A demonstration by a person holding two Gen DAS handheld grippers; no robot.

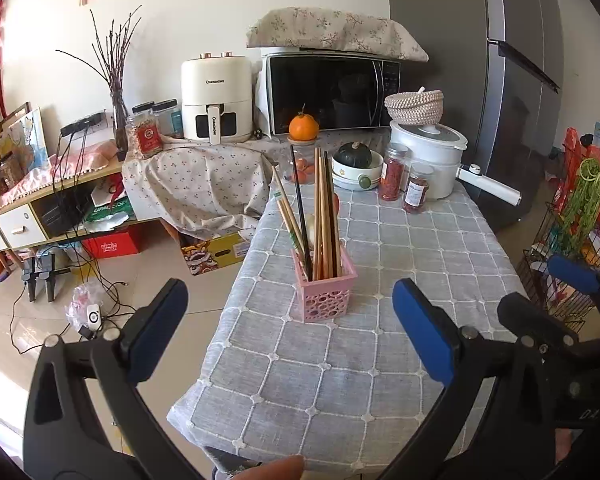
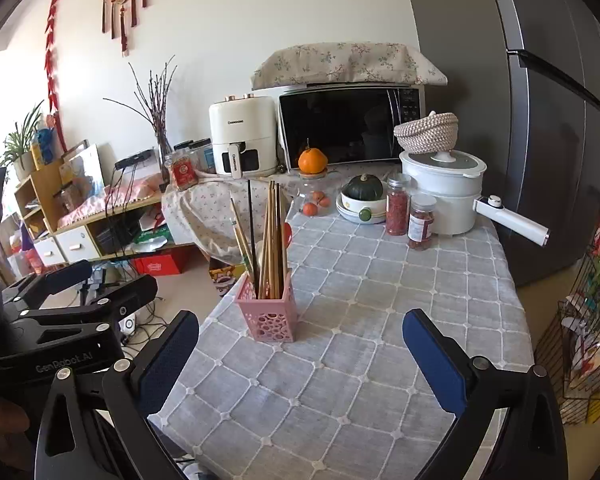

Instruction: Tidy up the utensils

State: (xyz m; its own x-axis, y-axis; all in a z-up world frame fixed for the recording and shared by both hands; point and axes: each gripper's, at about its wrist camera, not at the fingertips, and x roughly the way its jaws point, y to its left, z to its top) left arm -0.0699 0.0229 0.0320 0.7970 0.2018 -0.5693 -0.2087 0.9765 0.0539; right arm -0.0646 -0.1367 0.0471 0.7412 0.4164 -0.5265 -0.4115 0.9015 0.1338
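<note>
Your table (image 1: pixel 380 360) wears a grey quilted cloth stitched in white squares, and most of its near half lies bare. At its far right end sits a white electric pot with a long handle (image 2: pixel 444 200), with a woven basket (image 2: pixel 427 130) resting on its lid. To the left of the pot stand two clear jars of red dried goods (image 1: pixel 404 182), then a white bowl holding a dark green squash (image 1: pixel 356 164).

The pink perforated plastic holder (image 1: pixel 326 292) stands upright near the table's left edge, about midway along it. It is packed with wooden chopsticks (image 1: pixel 324 216), and one black chopstick (image 1: pixel 300 208) leans among them.

Your left gripper (image 1: pixel 290 332) is released, its blue pads wide apart and nothing between them. Your right gripper (image 2: pixel 300 360) is likewise spread wide and empty. Both hang on the near side of the holder, clear of it.
</note>
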